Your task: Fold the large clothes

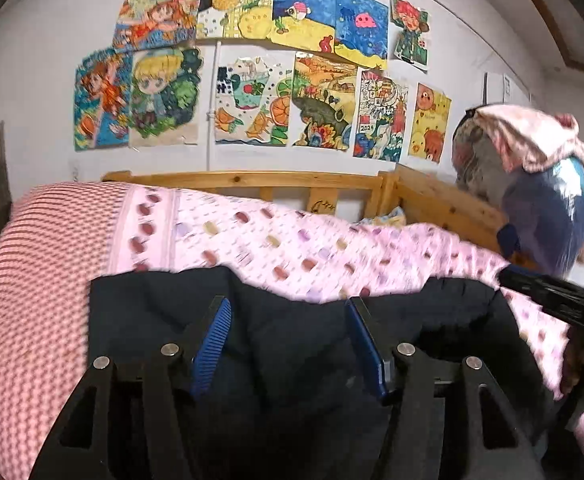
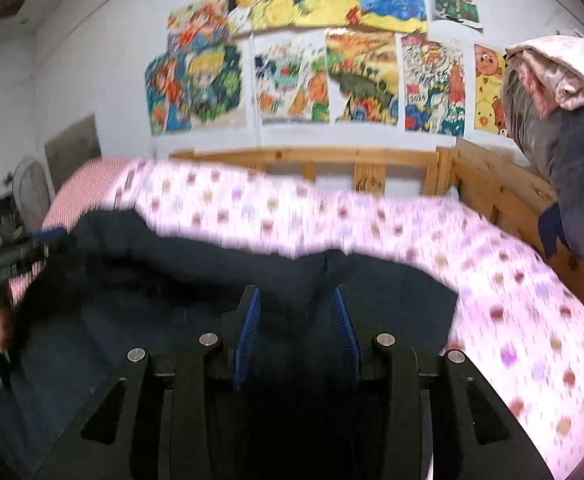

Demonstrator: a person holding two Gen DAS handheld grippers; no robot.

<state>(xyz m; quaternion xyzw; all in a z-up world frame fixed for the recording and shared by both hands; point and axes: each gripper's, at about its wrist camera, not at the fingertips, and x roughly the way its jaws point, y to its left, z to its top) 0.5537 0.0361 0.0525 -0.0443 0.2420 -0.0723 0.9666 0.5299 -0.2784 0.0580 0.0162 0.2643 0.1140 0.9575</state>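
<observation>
**Dark garment on pink bedspread, both grippers spread**

Dark navy garment point(image 1: 292, 360) lies flat on pink dotted bedspread point(image 1: 252, 236), w/ wooden bed rail point(image 1: 252, 184) behind it. Left gripper point(image 1: 288, 312) & right gripper point(image 2: 295, 300) over garment, fingers apart, nothing pinched.

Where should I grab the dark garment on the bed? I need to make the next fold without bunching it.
Probably at its far edge, where the dark garment ends in a wavy line against the pink dotted bedspread. Come from the near side, over the cloth, one gripper toward each end of that edge. The left gripper and right gripper both have their jaws open above it.
</observation>
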